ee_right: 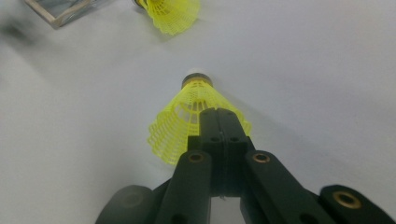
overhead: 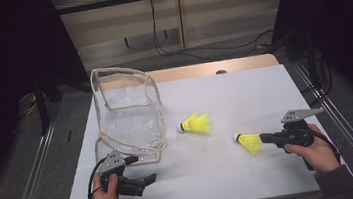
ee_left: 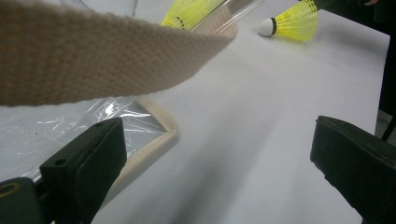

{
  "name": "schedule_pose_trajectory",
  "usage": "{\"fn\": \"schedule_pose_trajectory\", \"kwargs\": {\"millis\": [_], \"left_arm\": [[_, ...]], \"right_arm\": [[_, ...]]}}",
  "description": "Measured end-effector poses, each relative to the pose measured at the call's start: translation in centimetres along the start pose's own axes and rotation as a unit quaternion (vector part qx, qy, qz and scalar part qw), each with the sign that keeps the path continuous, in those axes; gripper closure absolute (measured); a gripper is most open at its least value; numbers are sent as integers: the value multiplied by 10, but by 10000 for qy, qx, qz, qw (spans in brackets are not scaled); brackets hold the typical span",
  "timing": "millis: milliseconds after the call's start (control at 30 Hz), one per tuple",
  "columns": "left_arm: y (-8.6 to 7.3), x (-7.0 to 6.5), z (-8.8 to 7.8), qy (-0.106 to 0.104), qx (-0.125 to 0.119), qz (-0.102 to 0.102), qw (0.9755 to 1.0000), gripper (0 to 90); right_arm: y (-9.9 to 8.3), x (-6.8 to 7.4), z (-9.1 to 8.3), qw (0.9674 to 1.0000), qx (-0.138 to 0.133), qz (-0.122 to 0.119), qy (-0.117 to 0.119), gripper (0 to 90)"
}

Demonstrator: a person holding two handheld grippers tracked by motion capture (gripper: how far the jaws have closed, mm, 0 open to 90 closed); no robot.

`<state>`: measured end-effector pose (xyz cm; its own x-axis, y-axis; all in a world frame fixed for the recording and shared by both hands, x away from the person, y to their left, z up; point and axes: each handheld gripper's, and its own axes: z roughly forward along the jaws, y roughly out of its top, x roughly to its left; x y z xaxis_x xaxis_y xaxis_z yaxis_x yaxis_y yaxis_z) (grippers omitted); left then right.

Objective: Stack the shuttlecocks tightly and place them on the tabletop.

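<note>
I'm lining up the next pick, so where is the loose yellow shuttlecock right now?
In the high view the loose shuttlecock lies mid-table on the white board, just right of the clear bag and up-left of the held shuttlecock.

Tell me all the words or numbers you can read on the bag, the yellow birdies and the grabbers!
There are none to read.
Clear bag: see-through plastic with a plain beige strap, no label in sight.
Two yellow birdies, one held and one lying on the table: a dark band under each cap, too small to show any letters.
Left grabber and right grabber: plain black, no markings.
</note>
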<state>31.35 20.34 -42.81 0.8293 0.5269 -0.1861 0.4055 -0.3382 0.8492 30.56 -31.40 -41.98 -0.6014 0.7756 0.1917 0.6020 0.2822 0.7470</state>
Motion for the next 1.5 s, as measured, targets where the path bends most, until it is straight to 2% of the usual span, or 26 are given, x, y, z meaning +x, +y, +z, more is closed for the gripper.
{"fn": "schedule_pose_trajectory", "kwargs": {"millis": [267, 533, 800, 1300, 1500], "left_arm": [[0, 0, 0, -5, 3, -7, 10000, 37], [0, -1, -1, 21, -9, -4, 10000, 37], [-1, -1, -2, 39, 9, -15, 10000, 37], [-1, -1, -3, 61, -1, 8, 10000, 37], [-1, -2, -3, 60, -3, 7, 10000, 37]], "right_arm": [[1, 1, 8, 10000, -32, 4, 13, 900], [5, -3, 12, 9995, -251, 17, -179, 900], [3, -11, 19, 9993, -259, 80, -276, 900], [0, -12, 9, 9990, -357, 118, -231, 898], [3, -10, 1, 9986, -461, 108, -243, 843]]}}
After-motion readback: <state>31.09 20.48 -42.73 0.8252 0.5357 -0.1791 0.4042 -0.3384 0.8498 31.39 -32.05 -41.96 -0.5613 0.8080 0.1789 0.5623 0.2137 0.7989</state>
